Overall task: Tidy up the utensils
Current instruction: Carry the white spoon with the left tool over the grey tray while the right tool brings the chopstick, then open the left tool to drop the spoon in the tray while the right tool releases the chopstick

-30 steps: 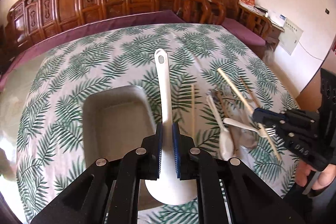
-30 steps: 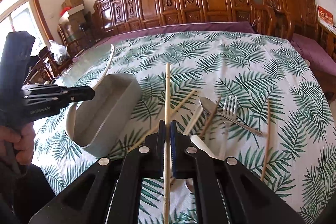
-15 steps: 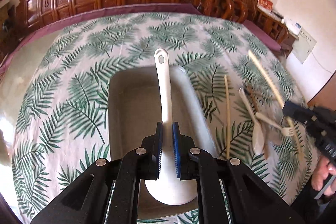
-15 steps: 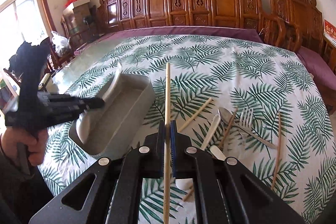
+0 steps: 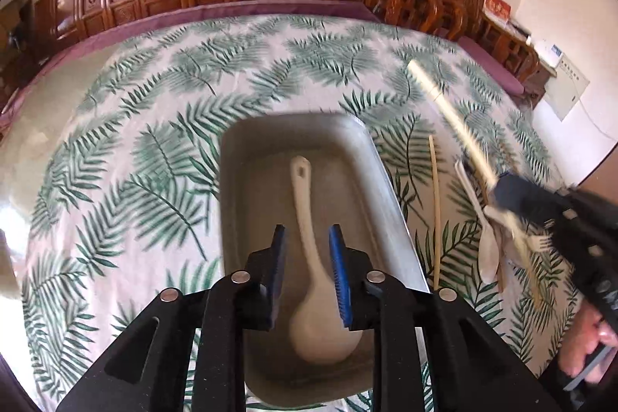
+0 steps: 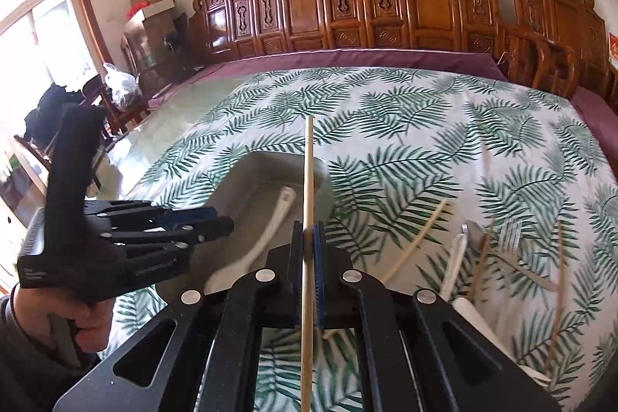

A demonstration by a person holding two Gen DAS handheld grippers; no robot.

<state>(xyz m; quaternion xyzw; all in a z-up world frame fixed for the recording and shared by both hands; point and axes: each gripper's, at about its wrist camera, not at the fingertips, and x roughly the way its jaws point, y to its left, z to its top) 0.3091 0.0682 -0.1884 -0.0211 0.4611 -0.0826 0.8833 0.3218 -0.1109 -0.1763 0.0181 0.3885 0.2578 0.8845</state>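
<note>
White spoon [image 5: 309, 250] released into tray [image 5: 370, 157] – left gripper [image 5: 307, 271] jaws just parted; chopstick [image 6: 307, 219] clamped mid-shaft by right gripper [image 6: 308, 269] – light, stiff, judged slippery

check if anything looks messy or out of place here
The tray is tidy, holding just the white spoon. The odd spot is the loose pile on the cloth beside it: spoons, fork and chopsticks crossing at angles. The right gripper holds one chopstick.

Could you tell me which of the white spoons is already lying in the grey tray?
The large white spoon between the open left gripper; the smaller one still lies on the tablecloth.
</note>
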